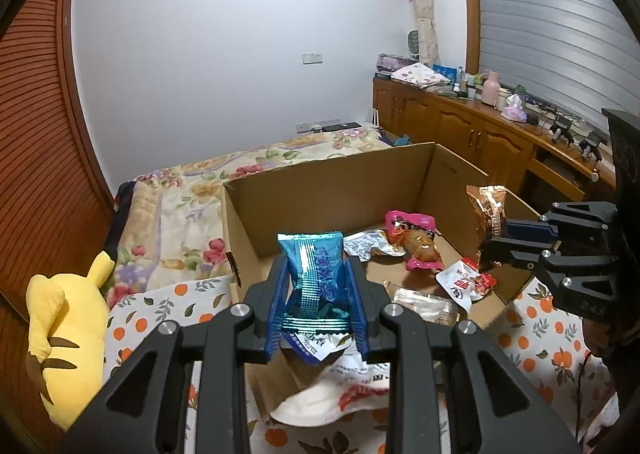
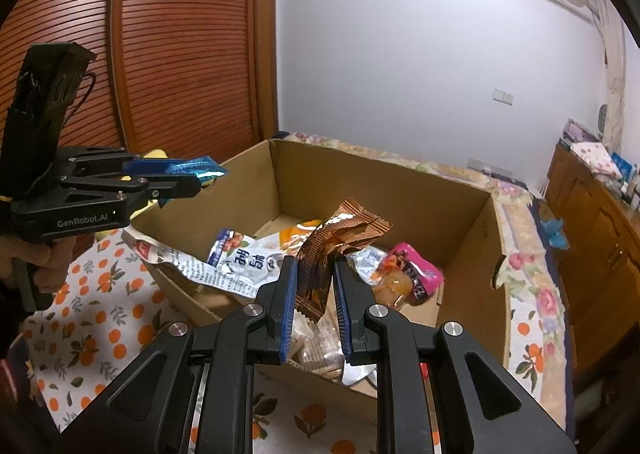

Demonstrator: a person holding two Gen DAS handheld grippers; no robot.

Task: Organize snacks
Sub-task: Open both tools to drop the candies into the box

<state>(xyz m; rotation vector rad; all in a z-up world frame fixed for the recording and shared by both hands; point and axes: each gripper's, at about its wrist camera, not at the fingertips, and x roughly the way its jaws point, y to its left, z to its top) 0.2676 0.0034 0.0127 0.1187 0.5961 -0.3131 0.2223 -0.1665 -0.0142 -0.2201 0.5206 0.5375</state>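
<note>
My left gripper (image 1: 318,272) is shut on a shiny blue snack packet (image 1: 314,254) and holds it upright over the near edge of an open cardboard box (image 1: 328,190). My right gripper (image 2: 314,272) is shut on a copper-brown foil packet (image 2: 340,238), also above the box (image 2: 380,182). Each gripper shows in the other's view: the right gripper (image 1: 494,240) with the brown packet (image 1: 486,206) at the right, the left gripper (image 2: 180,180) with the blue packet (image 2: 204,168) at the left. In the box lie a pink packet (image 2: 412,270), white packets (image 2: 244,260) and a clear biscuit pack (image 1: 424,306).
The box stands on a bed with an orange-print sheet (image 1: 160,314) and a floral quilt (image 1: 188,214). A yellow plush toy (image 1: 68,338) lies at the left. A wooden cabinet (image 1: 460,126) with clutter runs along the right wall. Slatted wardrobe doors (image 2: 180,54) stand behind.
</note>
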